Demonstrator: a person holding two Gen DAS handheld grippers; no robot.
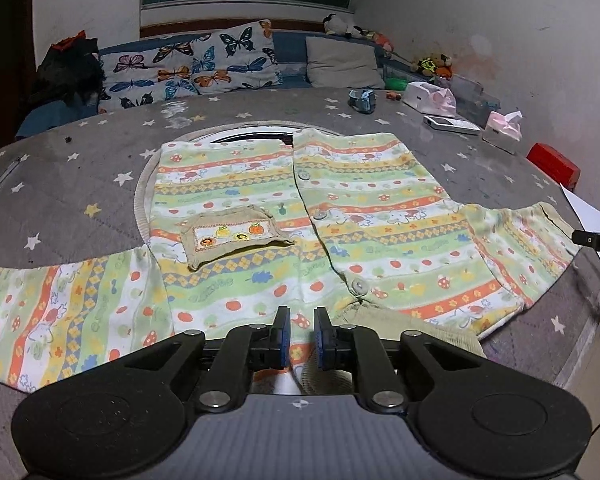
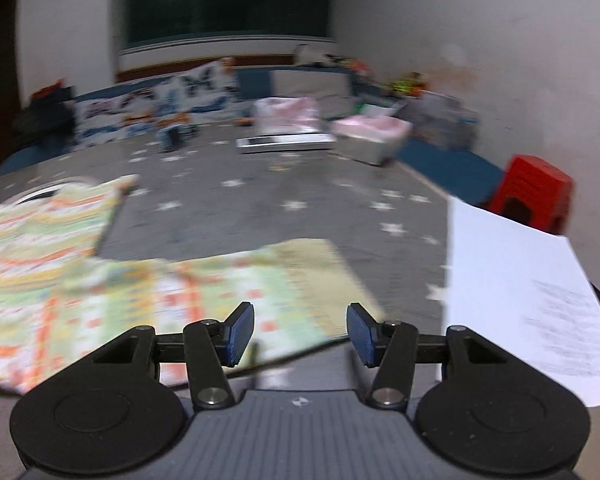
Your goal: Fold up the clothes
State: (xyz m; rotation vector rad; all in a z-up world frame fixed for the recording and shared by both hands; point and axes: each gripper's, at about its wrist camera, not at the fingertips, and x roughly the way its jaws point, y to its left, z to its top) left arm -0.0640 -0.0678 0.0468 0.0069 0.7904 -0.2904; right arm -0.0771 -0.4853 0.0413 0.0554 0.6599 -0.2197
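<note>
Lying flat on a grey star-printed mat (image 1: 100, 184), a child's striped cardigan (image 1: 260, 216) with fruit and elephant prints is spread front side up, both sleeves stretched out to the sides. A small tan pocket (image 1: 232, 236) with embroidered fruit sits on its chest, and round buttons (image 1: 358, 286) run down the centre placket.

The left gripper (image 1: 301, 334) is at the near edge of the garment, by the tan ribbed collar. Its blue pads (image 1: 281, 336) stand a narrow gap apart with patterned cloth showing between them; whether the cloth is actually pinched cannot be told.

The right wrist view is blurred. The right gripper (image 2: 300, 330) has its jaws spread wide with nothing between them, above the end of the cardigan's sleeve (image 2: 236, 284), whose cuff lies just ahead of the fingers. A white sheet of paper (image 2: 516, 296) with printed text lies on the mat just right of that sleeve, and a red plastic stool (image 2: 536, 196) stands beyond the paper.

At the far side of the mat are butterfly-print pillows (image 1: 196, 64), a plain grey pillow (image 1: 340, 62), tissue packs (image 1: 430, 98), a flat white box (image 1: 452, 125), and soft toys (image 1: 434, 65) against the white wall.
</note>
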